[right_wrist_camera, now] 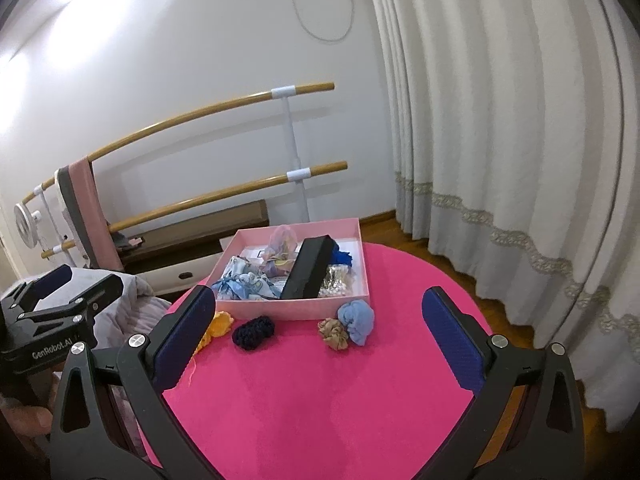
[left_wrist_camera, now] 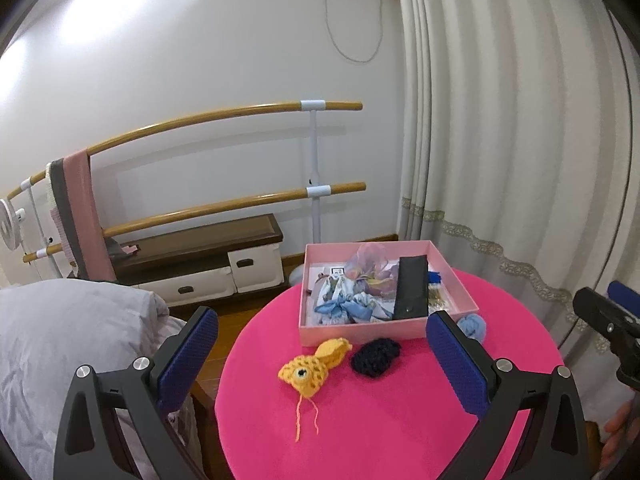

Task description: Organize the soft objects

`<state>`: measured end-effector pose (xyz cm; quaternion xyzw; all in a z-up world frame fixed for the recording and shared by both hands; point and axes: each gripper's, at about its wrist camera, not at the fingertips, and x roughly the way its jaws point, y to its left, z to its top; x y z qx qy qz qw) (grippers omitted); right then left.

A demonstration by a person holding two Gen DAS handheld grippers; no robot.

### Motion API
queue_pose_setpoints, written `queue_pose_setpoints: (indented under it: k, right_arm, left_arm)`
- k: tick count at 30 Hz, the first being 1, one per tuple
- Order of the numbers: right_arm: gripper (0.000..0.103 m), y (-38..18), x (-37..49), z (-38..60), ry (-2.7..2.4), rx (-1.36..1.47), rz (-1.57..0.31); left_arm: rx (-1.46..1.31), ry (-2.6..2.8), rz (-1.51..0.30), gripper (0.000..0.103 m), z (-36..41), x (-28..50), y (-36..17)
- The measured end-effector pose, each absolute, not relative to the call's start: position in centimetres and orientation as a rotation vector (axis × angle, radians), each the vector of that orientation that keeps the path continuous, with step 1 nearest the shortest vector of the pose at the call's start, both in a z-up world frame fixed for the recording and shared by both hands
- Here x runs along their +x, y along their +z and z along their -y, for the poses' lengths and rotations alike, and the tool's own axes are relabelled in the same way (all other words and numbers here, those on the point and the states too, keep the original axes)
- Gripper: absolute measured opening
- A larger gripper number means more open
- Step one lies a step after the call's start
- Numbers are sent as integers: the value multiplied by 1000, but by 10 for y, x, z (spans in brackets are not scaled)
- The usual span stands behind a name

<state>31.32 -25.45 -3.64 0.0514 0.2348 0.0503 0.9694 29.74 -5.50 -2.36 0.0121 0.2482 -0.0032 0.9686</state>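
my left hand-held gripper (left_wrist_camera: 322, 338) is spread wide and holds nothing; its two blue pads frame the lower middle of the left wrist view. between them, low in the frame, the yellow crochet piece (left_wrist_camera: 310, 366) lies on the round pink bench (left_wrist_camera: 392, 420), with its loose yarn tail trailing toward the bottom edge. just right of it sits the dark navy crochet piece (left_wrist_camera: 375, 358), apart from the yellow one and closer to my right-hand pad. both lie just in front of the pink box (left_wrist_camera: 360, 330), which fills the centre of the frame. inside the box i see a black case (left_wrist_camera: 412, 288) leaning on its right side, a blue floral scrunchie (left_wrist_camera: 344, 306) at the lower left, and a pale sheer pouch (left_wrist_camera: 368, 266) toward the back.

my right hand-held gripper (right_wrist_camera: 318, 320) is also spread wide with nothing in it. in the right wrist view the light blue scrunchie (right_wrist_camera: 357, 320) and the tan scrunchie (right_wrist_camera: 333, 333) sit touching each other in the middle of the frame, between my pads and nearer the right one, just in front of the box's near right corner. the navy piece lies left of them, and the yellow one is half hidden behind my left-hand pad. the other gripper shows at the left edge of this frame, beside the grey bedding (right_wrist_camera: 132, 304).
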Motion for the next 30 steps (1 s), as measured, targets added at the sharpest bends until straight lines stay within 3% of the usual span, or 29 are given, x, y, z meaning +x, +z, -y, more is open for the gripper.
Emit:
queue_pose_setpoints:
  k: [12, 30]
  right_arm:
    - [103, -38, 277, 236, 91, 48, -441]
    - [103, -41, 267, 232, 88, 33, -444]
  left_arm:
    - [-11, 4, -519, 103, 45, 243, -36]
    - [-28, 9, -520, 103, 32, 221, -38]
